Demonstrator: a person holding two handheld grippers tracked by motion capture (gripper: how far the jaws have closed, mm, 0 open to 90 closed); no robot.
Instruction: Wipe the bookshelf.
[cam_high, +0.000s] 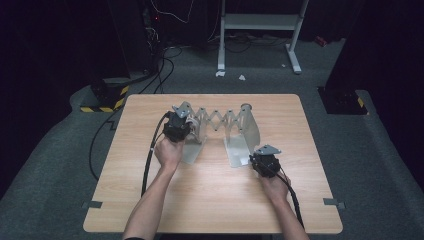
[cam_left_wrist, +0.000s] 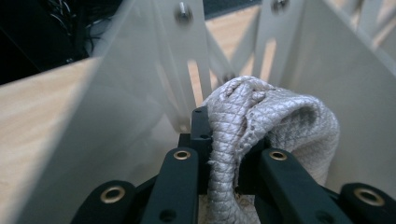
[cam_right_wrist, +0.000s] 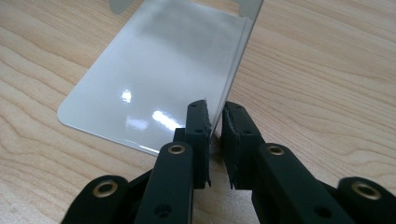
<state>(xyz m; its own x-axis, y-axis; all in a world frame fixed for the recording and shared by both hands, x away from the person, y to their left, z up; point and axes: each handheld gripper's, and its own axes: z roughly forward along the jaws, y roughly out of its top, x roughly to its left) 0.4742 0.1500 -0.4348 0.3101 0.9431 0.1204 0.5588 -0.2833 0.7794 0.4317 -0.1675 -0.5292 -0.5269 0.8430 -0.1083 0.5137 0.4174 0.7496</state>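
Presently, risk notes.
Rack: extending scissor-lattice metal rack (cam_high: 220, 120) stands mid-worktop (cam_high: 210, 200), its two end plates apart.
Left tool (cam_left_wrist: 223, 140): clamped on a quilted grey cloth (cam_left_wrist: 275, 121), inside the rack's left end plate (cam_left_wrist: 140, 93).
Right tool (cam_right_wrist: 214, 135): jaws pinch the upright edge of the right end plate (cam_right_wrist: 154, 70).
Risk 1: the thin plate could slip from the pinch if pulled sideways.
Risk 2: the cloth could snag in the lattice; the light rack could slide or tip.

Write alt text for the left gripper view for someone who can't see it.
The left gripper has its black jaws shut on a folded grey quilted cloth, close up, between the pale metal plates of an expanding rack. Wooden table lies at left.
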